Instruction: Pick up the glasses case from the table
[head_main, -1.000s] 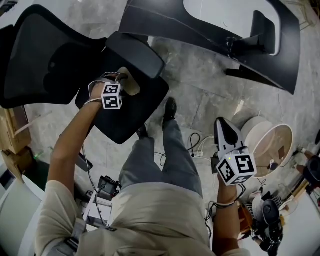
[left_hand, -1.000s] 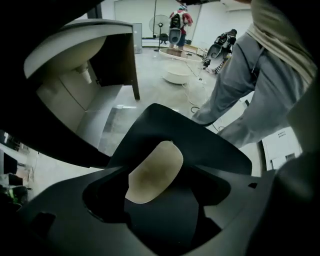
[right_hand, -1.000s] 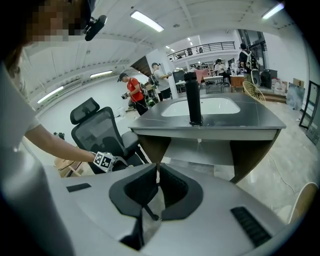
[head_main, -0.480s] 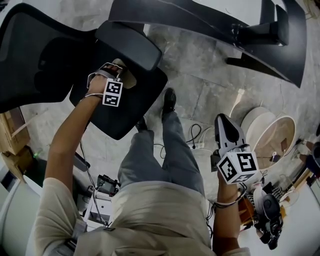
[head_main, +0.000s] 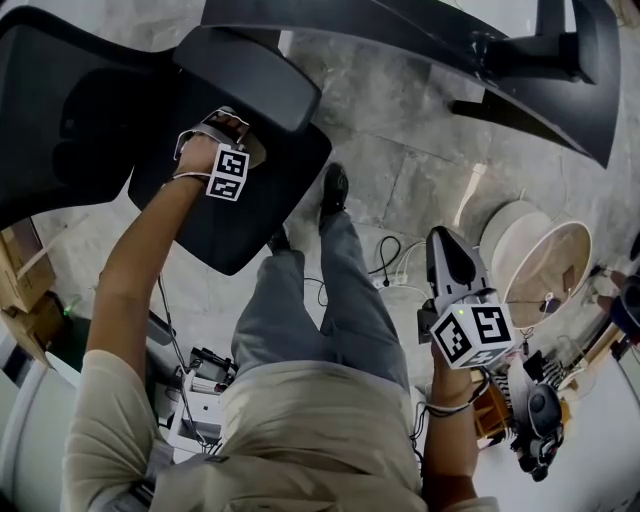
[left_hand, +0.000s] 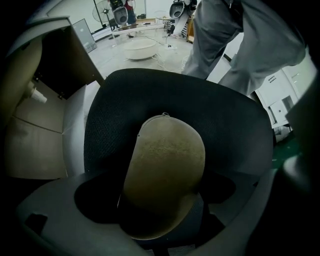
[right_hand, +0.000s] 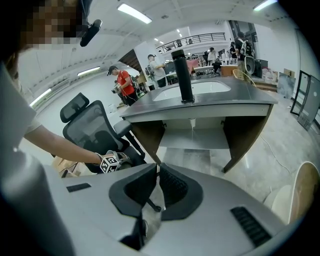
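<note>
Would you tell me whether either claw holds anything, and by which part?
Nothing is held. The left claw, its jaws just opened wide, hangs over the tan glasses case on the chair seat; the right claw is shut and empty.

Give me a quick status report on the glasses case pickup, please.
Left claw just opened wide, glasses case between, ungripped. Right claw shut, empty. Case lies on chair seat, path clear.

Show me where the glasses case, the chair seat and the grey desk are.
glasses case (left_hand: 165, 170), left gripper view, the middle of its tan top face.
chair seat (left_hand: 230, 125), left gripper view, the dark mesh right of the case.
desk (right_hand: 245, 96), right gripper view, the right part of its grey top.
</note>
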